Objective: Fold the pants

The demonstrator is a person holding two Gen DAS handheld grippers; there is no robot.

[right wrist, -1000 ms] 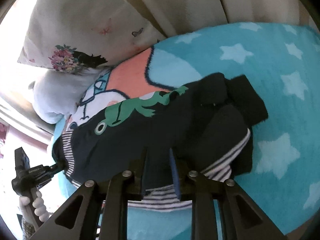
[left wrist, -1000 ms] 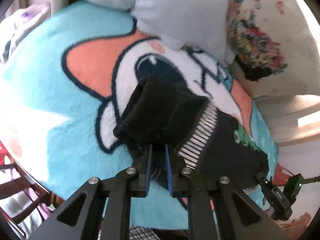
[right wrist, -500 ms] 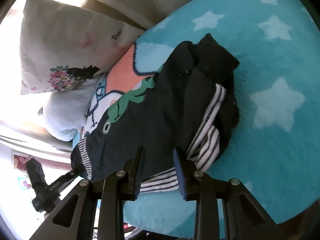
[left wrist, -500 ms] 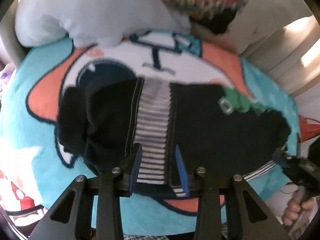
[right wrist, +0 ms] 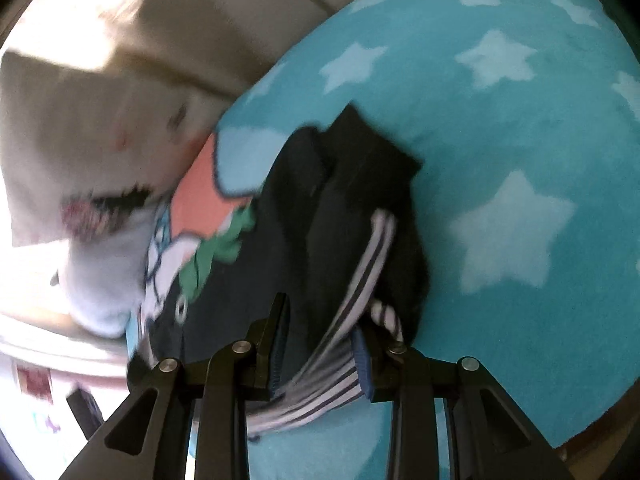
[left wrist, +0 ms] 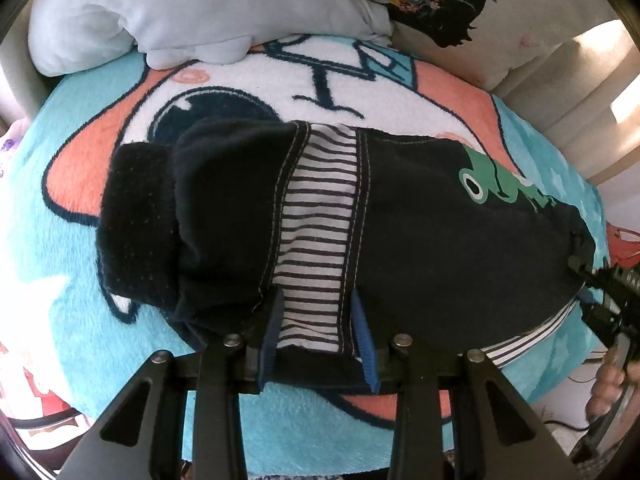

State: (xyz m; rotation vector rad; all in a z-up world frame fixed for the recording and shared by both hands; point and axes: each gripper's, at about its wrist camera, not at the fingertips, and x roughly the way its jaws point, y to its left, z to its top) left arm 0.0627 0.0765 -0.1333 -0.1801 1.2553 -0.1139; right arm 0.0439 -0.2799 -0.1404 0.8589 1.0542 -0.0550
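Dark frog-print pants are laid folded on the star-patterned blanket. Both left tongs and right tongs, clamped a second ago, are now parted, fabric released.

Pillow beside the pants: we find it smeared, print unreadable.
Blanket: we lose it beneath the pants.

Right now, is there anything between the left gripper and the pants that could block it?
Nothing visible blocks it. The left gripper stands open directly over the near edge of the dark pants, its fingers on either side of the striped panel. The pants lie on the blue blanket, clear of the pillows behind.
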